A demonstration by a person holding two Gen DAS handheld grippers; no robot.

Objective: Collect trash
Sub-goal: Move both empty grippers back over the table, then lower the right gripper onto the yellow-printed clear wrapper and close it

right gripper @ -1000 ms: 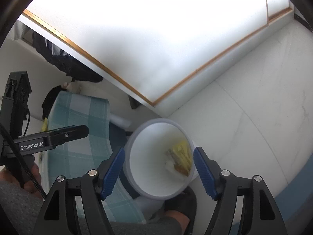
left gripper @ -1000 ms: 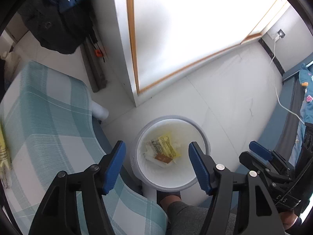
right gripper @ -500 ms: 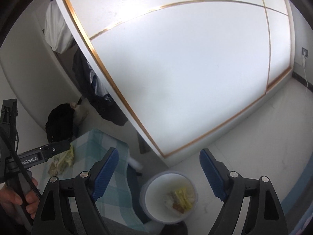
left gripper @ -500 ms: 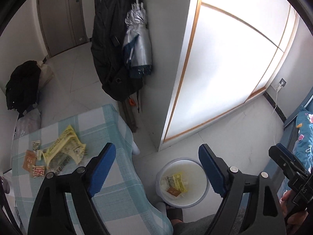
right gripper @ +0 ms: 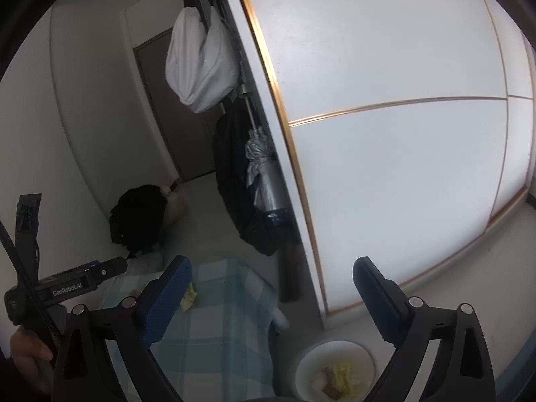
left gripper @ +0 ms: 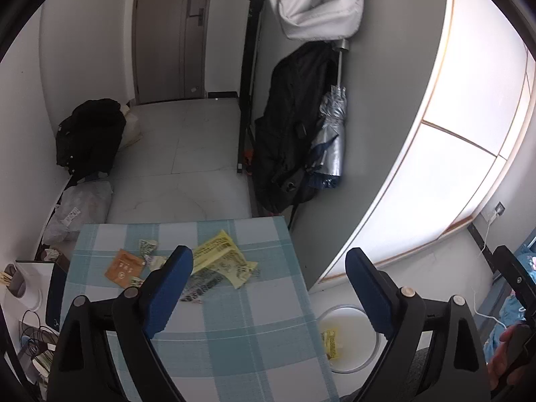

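On the far left I've got the checked table (left gripper: 254, 338), and the trash is clustered toward its far edge: an orange packet (left gripper: 124, 268) nearest the left edge, small white scraps (left gripper: 147, 246) beside it, then the yellow wrappers (left gripper: 222, 261) spreading toward the middle. My left gripper (left gripper: 268, 288) hangs above the table, jaws opening wide, nothing between them. Off the table's right edge, down on the floor, sits the white bin (left gripper: 348, 338) with a yellow wrapper already inside. My right gripper (right gripper: 271, 296) is above the table's far right corner and the bin, jaws opening too, empty.
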